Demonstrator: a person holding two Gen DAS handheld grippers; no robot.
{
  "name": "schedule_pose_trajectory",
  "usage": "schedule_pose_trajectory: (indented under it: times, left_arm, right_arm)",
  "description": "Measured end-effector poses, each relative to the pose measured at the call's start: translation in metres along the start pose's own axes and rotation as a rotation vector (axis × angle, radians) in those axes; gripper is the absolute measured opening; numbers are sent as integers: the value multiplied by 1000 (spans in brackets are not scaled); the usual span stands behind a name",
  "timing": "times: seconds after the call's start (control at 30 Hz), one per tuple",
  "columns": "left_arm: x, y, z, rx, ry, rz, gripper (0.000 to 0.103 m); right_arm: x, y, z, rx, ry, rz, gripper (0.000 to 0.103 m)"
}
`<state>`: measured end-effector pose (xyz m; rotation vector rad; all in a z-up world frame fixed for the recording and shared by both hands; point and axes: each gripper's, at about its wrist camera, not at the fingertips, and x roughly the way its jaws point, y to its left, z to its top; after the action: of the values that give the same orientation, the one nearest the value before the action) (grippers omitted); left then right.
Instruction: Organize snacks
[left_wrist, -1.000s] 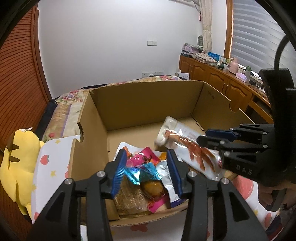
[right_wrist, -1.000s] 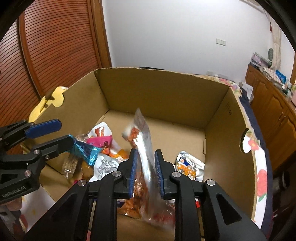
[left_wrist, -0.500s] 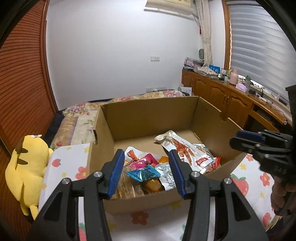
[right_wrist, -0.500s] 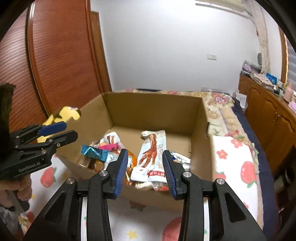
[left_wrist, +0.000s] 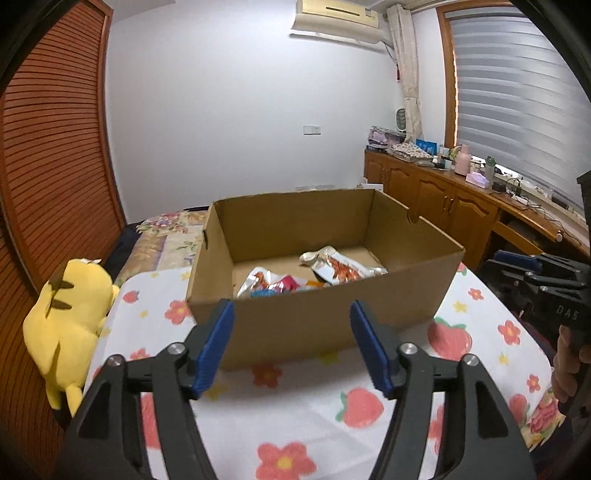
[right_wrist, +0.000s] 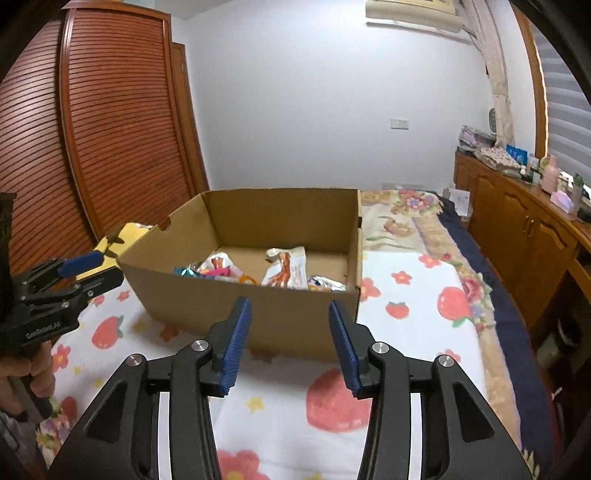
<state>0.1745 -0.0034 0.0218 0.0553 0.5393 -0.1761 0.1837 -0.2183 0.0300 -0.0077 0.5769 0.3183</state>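
An open cardboard box (left_wrist: 317, 317) (right_wrist: 207, 299) stands on a bed with a strawberry-print blanket. Several snack packets lie inside, among them a clear chicken-feet packet (left_wrist: 340, 267) (right_wrist: 286, 271), a pink packet (left_wrist: 286, 284) and a teal wrapper (right_wrist: 186, 272). My left gripper (left_wrist: 291, 345) is open and empty, held back in front of the box; it also shows in the right wrist view (right_wrist: 90, 267). My right gripper (right_wrist: 290, 341) is open and empty in front of the box, and shows at the right in the left wrist view (left_wrist: 517, 262).
A yellow plush toy (left_wrist: 70, 314) sits at the bed's left edge beside a slatted wooden wardrobe (right_wrist: 110, 122). A wooden sideboard (left_wrist: 461, 206) with small items runs along the right wall under a window blind. The blanket (right_wrist: 332, 398) lies in front of the box.
Both grippers let go of their snack packets into the box, opened, and pulled back and up away from it. The chicken-feet packet now lies flat inside.
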Motion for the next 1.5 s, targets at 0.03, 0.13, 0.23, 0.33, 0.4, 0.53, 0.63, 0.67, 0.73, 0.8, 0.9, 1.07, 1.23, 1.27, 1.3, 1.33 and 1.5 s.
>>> schedule_pose_trajectory:
  times: [0.03, 0.13, 0.23, 0.33, 0.4, 0.53, 0.63, 0.67, 0.73, 0.8, 0.9, 1.07, 1.23, 1.27, 1.3, 1.33, 1.5]
  left_arm:
    - [-4, 0, -4, -4, -2, 5, 75]
    - [-17, -1, -16, -22, -12, 16, 79]
    - [-28, -2, -25, -27, -14, 41, 88]
    - [-39, -2, -30, -26, -38, 84, 93]
    - [-48, -2, -34, -30, -54, 106, 96]
    - [-60, 0, -39, -43, -70, 125, 103]
    - [-67, 0, -43, -37, -75, 159, 103]
    - [-70, -2, -45, -30, -76, 170, 103]
    - [-75, -3, -48, -31, -82, 171, 103]
    - [-79, -3, -52, -40, -84, 168, 103]
    - [-85, -6, -58, -44, -72, 171, 103]
    - [-96, -11, -68, -21, -64, 154, 103]
    - [-104, -10, -78, -28, -57, 162, 103]
    - [-104, -9, -80, -35, -50, 163, 103]
    - [-104, -8, -81, -38, -45, 163, 103]
    - [-104, -7, -83, -44, -39, 163, 103]
    - [-102, -2, -85, -64, -35, 167, 103]
  right_arm:
    - [-3, 1, -3, -6, -1, -7, 45]
    - [-16, 3, -14, -4, -6, -12, 51]
    - [-27, 7, -23, -3, -9, -6, 67]
    - [-38, 11, -30, 0, -25, -20, 88]
    - [-44, 14, -34, -2, -39, -29, 95]
    - [-57, 22, -45, -15, -61, -75, 103]
    - [-60, 24, -53, -11, -51, -91, 103]
    - [-61, 25, -55, -11, -50, -95, 103]
    - [-64, 28, -60, -5, -55, -116, 103]
    - [-67, 29, -64, 0, -63, -121, 103]
    - [-73, 32, -66, 3, -76, -138, 103]
    - [-82, 32, -69, 24, -93, -156, 103]
    - [-89, 36, -75, 32, -104, -160, 103]
    - [-89, 37, -76, 31, -107, -164, 103]
    - [-90, 39, -77, 30, -109, -166, 103]
    - [-89, 40, -78, 25, -109, -166, 103]
    - [-85, 43, -83, 18, -96, -162, 103]
